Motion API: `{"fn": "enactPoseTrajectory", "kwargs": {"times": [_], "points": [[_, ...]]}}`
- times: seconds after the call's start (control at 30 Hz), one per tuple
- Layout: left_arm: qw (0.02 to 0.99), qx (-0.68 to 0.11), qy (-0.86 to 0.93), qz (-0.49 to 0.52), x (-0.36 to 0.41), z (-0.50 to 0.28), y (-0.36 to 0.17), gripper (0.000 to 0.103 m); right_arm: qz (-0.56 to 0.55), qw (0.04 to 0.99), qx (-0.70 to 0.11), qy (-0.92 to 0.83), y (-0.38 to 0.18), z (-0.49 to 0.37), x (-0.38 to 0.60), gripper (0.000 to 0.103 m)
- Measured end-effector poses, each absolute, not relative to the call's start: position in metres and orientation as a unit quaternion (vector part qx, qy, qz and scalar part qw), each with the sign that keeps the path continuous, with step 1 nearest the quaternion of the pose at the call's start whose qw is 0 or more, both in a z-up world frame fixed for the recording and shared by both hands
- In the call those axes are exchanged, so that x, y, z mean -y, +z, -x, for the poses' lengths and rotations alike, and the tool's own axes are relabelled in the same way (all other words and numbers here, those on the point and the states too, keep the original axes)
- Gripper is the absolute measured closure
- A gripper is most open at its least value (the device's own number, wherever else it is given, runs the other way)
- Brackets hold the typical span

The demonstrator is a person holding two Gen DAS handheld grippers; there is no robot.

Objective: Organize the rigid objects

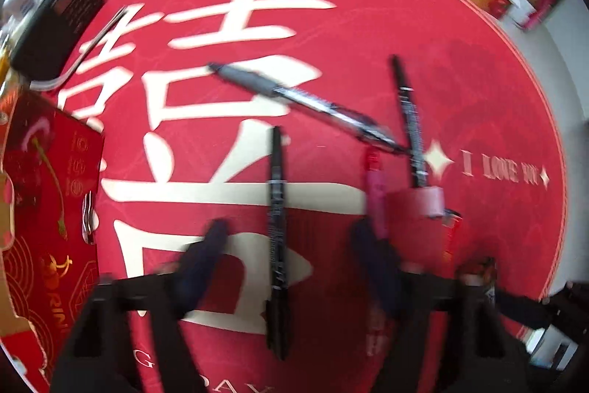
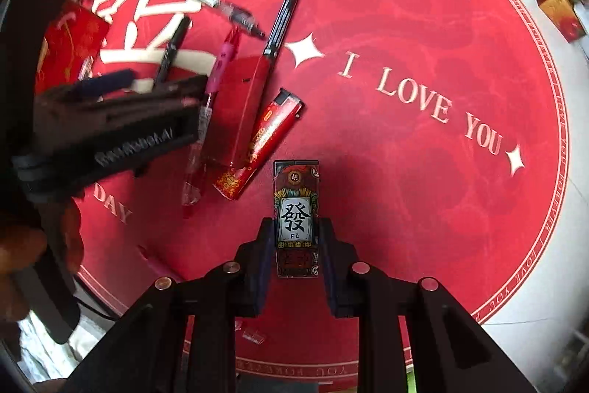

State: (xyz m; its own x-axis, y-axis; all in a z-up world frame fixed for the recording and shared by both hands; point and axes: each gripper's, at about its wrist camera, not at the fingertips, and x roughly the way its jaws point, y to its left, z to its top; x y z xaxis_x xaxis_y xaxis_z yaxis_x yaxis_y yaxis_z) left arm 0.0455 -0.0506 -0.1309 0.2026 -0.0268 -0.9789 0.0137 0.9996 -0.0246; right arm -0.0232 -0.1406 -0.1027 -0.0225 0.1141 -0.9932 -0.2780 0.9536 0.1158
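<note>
The right gripper [image 2: 297,238] squeezes the picture lighter [image 2: 296,209] flat on the red mat [image 2: 405,24], likely to move it. Just past it lie the red lighter [image 2: 259,150] and a red box [image 2: 239,105]. The left gripper [image 1: 285,245] hangs wide open, holding nothing, over a black pen [image 1: 276,227]. Farther off sits a gray pen [image 1: 294,98].

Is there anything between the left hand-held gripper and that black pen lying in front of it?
Nothing visible. The black pen lies on the red mat directly between the open fingers of the left hand-held gripper. The pink pen sits by the right finger, beside the path, not across it.
</note>
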Motion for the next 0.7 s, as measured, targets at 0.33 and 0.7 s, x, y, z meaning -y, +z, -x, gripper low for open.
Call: {"fn": "enactPoseTrajectory", "kwargs": {"times": [0.33, 0.7], "points": [[0.756, -0.654, -0.028, 0.025, 0.044, -0.036, -0.106, 0.094, -0.016, 0.704, -0.7, 0.121, -0.077, 0.026, 0.165, 0.078], [0.762, -0.647, -0.027, 0.016, 0.046, 0.004, -0.077, 0.094, -0.06, 0.695, -0.708, 0.111, -0.066, 0.001, 0.212, 0.078]]}}
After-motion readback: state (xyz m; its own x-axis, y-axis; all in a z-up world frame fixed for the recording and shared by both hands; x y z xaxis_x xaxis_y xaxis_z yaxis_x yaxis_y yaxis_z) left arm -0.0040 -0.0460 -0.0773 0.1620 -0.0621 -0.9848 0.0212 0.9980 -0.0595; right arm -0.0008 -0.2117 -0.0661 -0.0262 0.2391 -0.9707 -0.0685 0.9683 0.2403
